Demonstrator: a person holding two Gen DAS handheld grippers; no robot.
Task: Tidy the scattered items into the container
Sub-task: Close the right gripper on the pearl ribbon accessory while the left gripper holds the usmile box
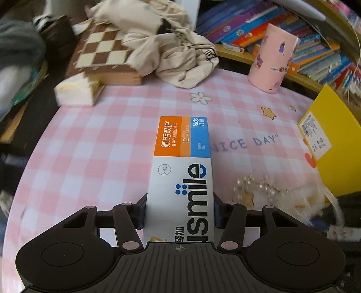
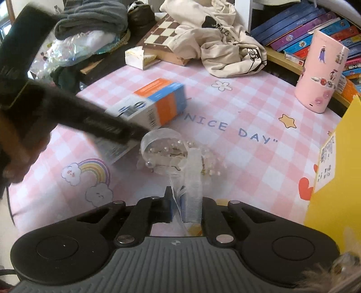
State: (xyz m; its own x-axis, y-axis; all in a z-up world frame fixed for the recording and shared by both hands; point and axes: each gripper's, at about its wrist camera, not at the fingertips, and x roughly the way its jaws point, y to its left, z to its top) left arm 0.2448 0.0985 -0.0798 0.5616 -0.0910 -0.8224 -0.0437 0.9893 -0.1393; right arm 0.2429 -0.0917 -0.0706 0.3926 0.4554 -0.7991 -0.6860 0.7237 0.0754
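Observation:
My left gripper [image 1: 179, 213] is shut on a white, orange and blue toothpaste box [image 1: 181, 166], held just above the pink checked tablecloth. The box also shows in the right wrist view [image 2: 155, 102], with the left gripper's dark body across it. My right gripper [image 2: 186, 208] is shut on the white gauze ribbon [image 2: 191, 191] of a pearl hair ornament [image 2: 173, 155] that lies partly on the cloth. The ornament also shows in the left wrist view [image 1: 259, 187]. A yellow container [image 1: 334, 144] stands at the right, also in the right wrist view [image 2: 338, 180].
A pink sticker-covered cylinder [image 1: 273, 58] stands at the back right. A chessboard box [image 1: 103, 51], a cream cloth bag [image 1: 171, 40] and a tissue pack [image 1: 74, 90] sit at the back. Books [image 1: 293, 29] fill a shelf behind. Clothes pile at the left [image 2: 90, 20].

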